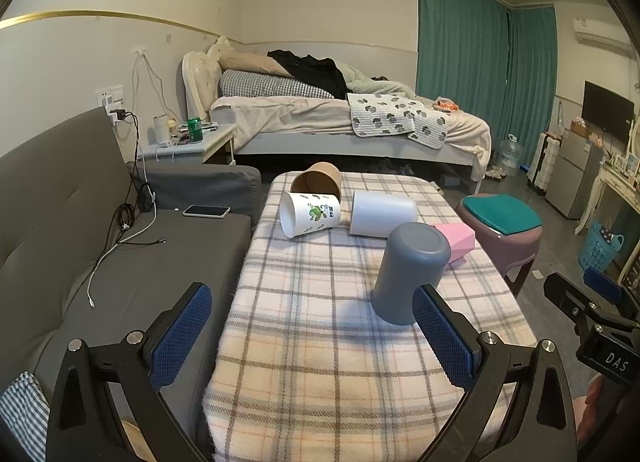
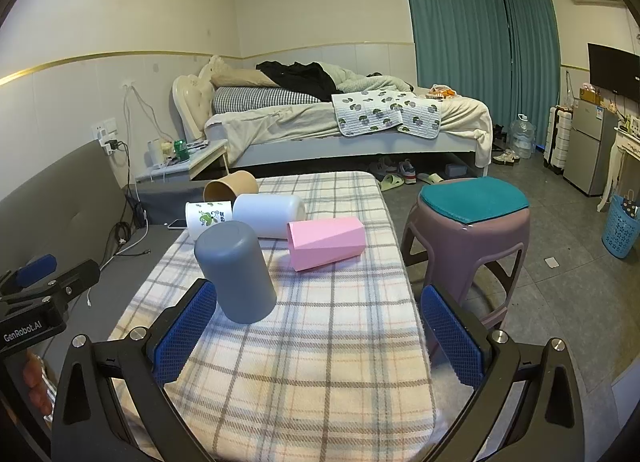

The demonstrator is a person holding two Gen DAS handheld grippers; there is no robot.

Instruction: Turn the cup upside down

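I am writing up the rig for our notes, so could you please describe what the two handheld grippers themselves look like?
Both match: the left gripper and right gripper have black angular plastic frames with silver round bolt heads and triangular cut-outs. Each finger carries a flat rectangular blue pad with a mesh-like texture. White lettering reads "GenRobot.AI" on the left gripper's body and "DAS" on the right's. No cables show on them.

I'm getting soft, even indoor light, rather dim, with a greenish cast on the right wrist view; strong fisheye bending and black vignette at the corners; ahead of my jaws the grey cup [image 1: 410, 272] throws a faint shadow; focus sharp, no glare.
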